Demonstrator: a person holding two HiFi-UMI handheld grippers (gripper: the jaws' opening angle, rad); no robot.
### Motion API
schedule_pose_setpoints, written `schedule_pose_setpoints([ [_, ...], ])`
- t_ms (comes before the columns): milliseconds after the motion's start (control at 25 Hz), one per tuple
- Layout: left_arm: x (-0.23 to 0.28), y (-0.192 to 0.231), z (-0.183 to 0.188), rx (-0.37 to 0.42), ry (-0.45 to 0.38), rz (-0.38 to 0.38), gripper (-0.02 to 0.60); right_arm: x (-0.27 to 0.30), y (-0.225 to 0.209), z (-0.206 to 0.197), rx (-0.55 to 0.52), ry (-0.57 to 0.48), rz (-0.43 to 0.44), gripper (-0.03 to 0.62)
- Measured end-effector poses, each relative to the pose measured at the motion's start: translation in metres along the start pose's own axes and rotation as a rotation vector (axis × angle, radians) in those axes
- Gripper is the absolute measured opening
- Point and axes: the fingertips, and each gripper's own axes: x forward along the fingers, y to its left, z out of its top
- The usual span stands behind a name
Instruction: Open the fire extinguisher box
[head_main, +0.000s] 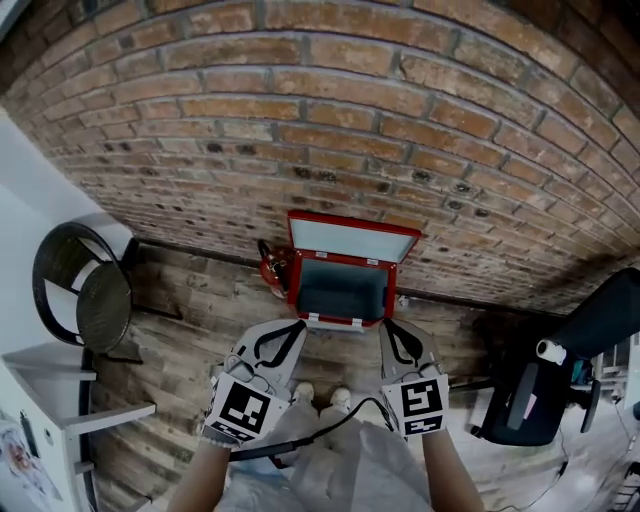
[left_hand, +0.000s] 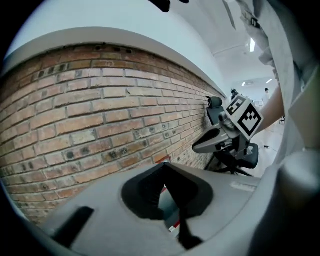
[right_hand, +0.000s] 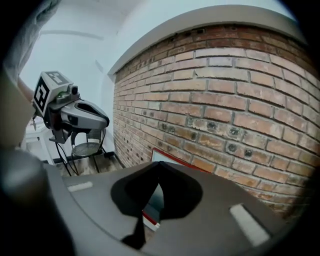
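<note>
Fire extinguisher box: found open, so the task reads as essentially done. Nearest the camera, short of the box, the left gripper and the right gripper are held side by side above the plank floor, their tips pointing at the box's front edge but clear of it. In the left gripper view the jaws meet at the tip with nothing between them; only a strip of the box shows through the gap behind. The right gripper view shows the same: jaws closed tip to tip, empty, with the box's red edge visible beyond. Neither gripper touches the box or anything else. The box itself stands on the floor with its back at the foot of the brick wall. Its lid is swung fully up and leans back against the bricks. The interior is exposed and looks empty. A red extinguisher stands just beside the box's left side, also at the wall. In my judgement no further opening is needed; at most, a check that the lid rests securely.
</note>
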Motion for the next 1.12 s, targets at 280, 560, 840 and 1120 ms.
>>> schedule_pose_setpoints([
  [280, -0.017, 0.011, 0.05, 0.014, -0.113, 0.034, -0.001, -0.025, -0.006, 0.042, -0.026, -0.087, -0.021, 0.008],
  [560, -0.026, 0.007, 0.072, 0.043, -0.145, 0.034, 0.0, -0.047, -0.02, 0.07, -0.042, -0.154, -0.06, 0.008],
  [840, -0.028, 0.006, 0.087, 0.071, -0.167, 0.03, 0.0, -0.06, -0.025, 0.087, -0.067, -0.193, -0.08, 0.008],
  [1120, -0.024, 0.005, 0.093, 0.085, -0.167, 0.029, -0.002, -0.061, -0.027, 0.091, -0.056, -0.217, -0.066, 0.008],
])
